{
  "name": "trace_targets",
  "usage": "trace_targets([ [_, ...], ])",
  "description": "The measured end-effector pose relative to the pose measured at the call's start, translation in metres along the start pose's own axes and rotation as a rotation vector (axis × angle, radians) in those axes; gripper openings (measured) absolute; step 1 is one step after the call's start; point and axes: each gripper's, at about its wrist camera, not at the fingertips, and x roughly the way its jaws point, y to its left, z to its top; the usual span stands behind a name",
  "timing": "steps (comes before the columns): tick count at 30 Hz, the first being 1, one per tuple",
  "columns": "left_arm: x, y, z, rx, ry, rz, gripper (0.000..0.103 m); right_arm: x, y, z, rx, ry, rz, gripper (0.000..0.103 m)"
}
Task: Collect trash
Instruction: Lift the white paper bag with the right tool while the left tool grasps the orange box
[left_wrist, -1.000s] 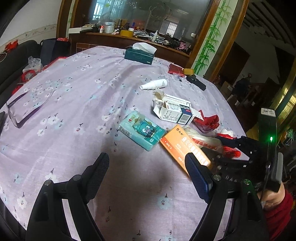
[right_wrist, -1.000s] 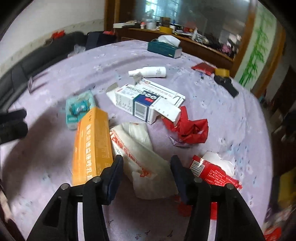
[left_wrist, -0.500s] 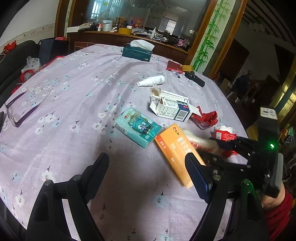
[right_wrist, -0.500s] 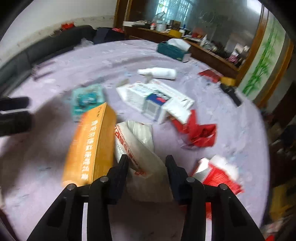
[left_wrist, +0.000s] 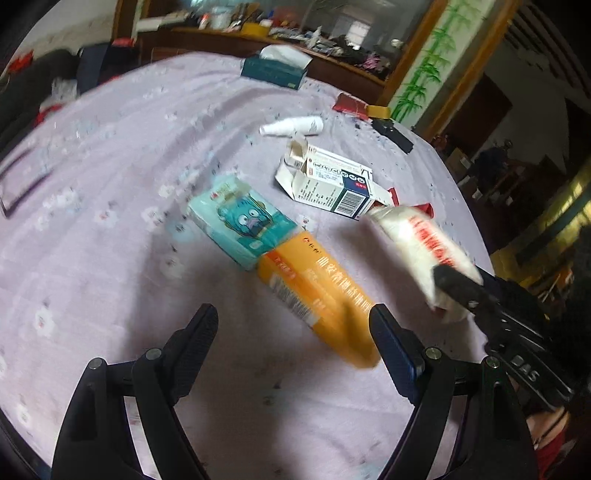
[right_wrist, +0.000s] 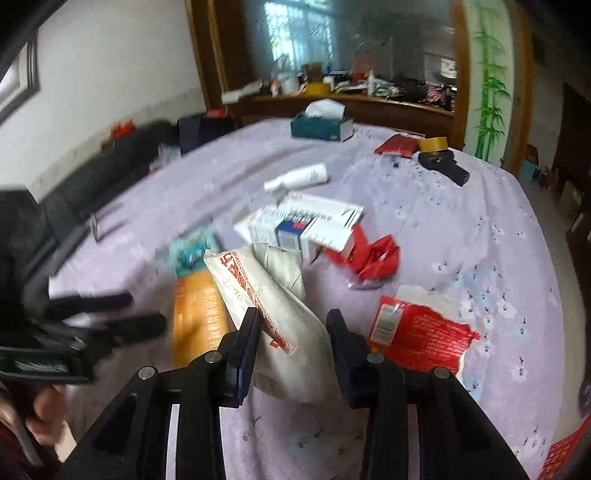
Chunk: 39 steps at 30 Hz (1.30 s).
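Observation:
My right gripper (right_wrist: 293, 317) has its jaws closing on a crumpled white wrapper with red print (right_wrist: 280, 302). In the left wrist view that wrapper (left_wrist: 417, 240) hangs above the table in the right gripper (left_wrist: 458, 284). My left gripper (left_wrist: 293, 317) is open, low over the near end of an orange box (left_wrist: 317, 291) lying on the purple cloth. A teal tissue pack (left_wrist: 243, 221) touches the box's far end. An opened white medicine box (left_wrist: 332, 181) lies beyond. A crumpled red wrapper (right_wrist: 376, 254) and a torn red packet (right_wrist: 417, 332) lie to the right.
A white bottle (right_wrist: 299, 177) lies past the medicine box. A green tissue box (right_wrist: 321, 125), a tape roll (right_wrist: 432, 144) and a black device (right_wrist: 443, 166) sit at the table's far side. A cluttered wooden sideboard (right_wrist: 351, 99) stands behind. The cloth (left_wrist: 110, 221) on the left bears little.
The right gripper's jaws narrowed onto the white wrapper and raised it off the table. The left gripper moved forward and lower, closer to the orange box.

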Motion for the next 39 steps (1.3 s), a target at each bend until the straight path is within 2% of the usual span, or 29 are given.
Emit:
trace_targets([
  [2,0.006,-0.005,0.004,-0.023,0.003,-0.002,0.082,-0.006,-0.007,0.002,0.037,-0.035,-0.011,0.04],
  [8,0.03,-0.023,0.009,-0.026,0.015,0.104,0.082,-0.022,-0.034,0.009,0.161,-0.096,-0.041,0.04],
  [13,0.047,-0.041,0.01,0.05,-0.009,0.199,0.082,-0.033,-0.041,0.012,0.172,-0.153,-0.083,0.04],
  [16,0.056,-0.045,0.008,0.109,-0.008,0.232,0.08,-0.035,-0.043,0.013,0.171,-0.163,-0.097,0.04],
  [20,0.055,-0.043,0.007,0.151,-0.014,0.221,0.078,-0.037,-0.038,0.012,0.152,-0.163,-0.096,0.04],
  [22,0.052,-0.042,0.004,0.166,-0.013,0.204,0.073,-0.038,-0.035,0.011,0.137,-0.17,-0.1,0.04],
  [25,0.043,-0.038,-0.003,0.192,-0.014,0.17,0.061,-0.039,-0.032,0.011,0.128,-0.173,-0.106,0.04],
  [29,0.036,-0.028,-0.006,0.185,-0.01,0.149,0.052,-0.037,-0.031,0.01,0.128,-0.165,-0.102,0.04],
  [37,0.032,-0.025,-0.009,0.196,-0.038,0.146,0.05,-0.03,-0.024,0.008,0.101,-0.144,-0.105,0.04],
  [39,0.027,-0.03,-0.011,0.215,-0.062,0.139,0.045,-0.028,-0.023,0.007,0.098,-0.139,-0.111,0.04],
])
